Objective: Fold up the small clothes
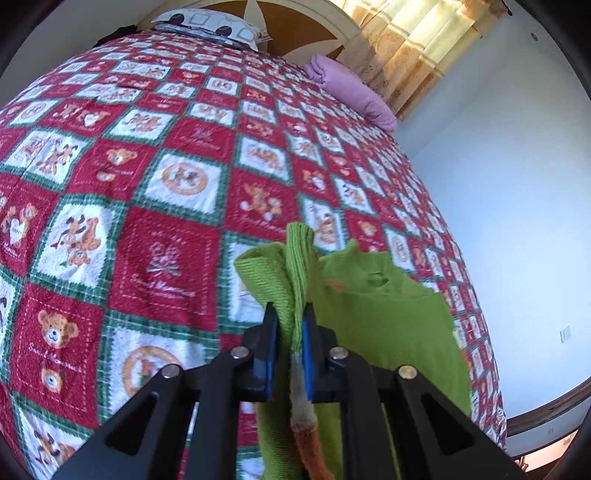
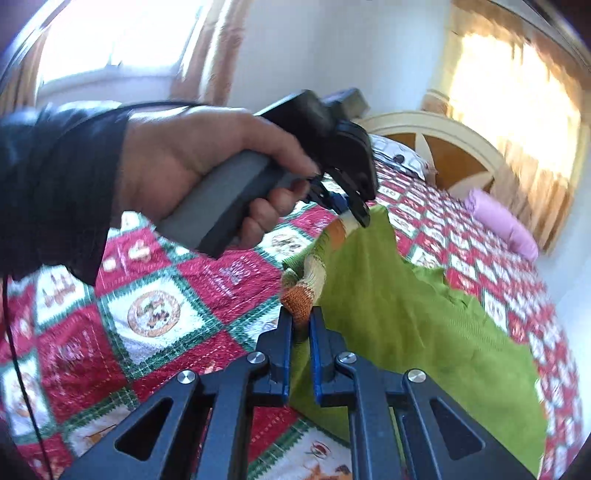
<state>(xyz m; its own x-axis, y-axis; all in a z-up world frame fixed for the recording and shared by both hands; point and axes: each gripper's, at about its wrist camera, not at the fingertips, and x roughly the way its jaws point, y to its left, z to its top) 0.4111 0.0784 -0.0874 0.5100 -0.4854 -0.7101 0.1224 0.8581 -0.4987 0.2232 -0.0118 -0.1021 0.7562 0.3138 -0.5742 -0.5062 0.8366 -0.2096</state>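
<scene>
A small green knit garment (image 1: 388, 317) with a white and orange cuff hangs above the patchwork bed, held at two places. In the left wrist view my left gripper (image 1: 290, 314) is shut on a bunched green ribbed edge, with the cuff trailing down between its fingers. In the right wrist view my right gripper (image 2: 301, 317) is shut on the orange end of the striped cuff, and the green garment (image 2: 406, 314) spreads to the right of it. Farther off in that view a hand holds my left gripper (image 2: 354, 214), pinching the same garment's upper edge.
The bed carries a red, white and green patchwork quilt (image 1: 177, 177) with bear prints. A patterned pillow (image 1: 210, 26) lies at the headboard and a folded purple cloth (image 1: 354, 96) by the curtained window. A pale wall (image 1: 517, 221) runs along the bed's right side.
</scene>
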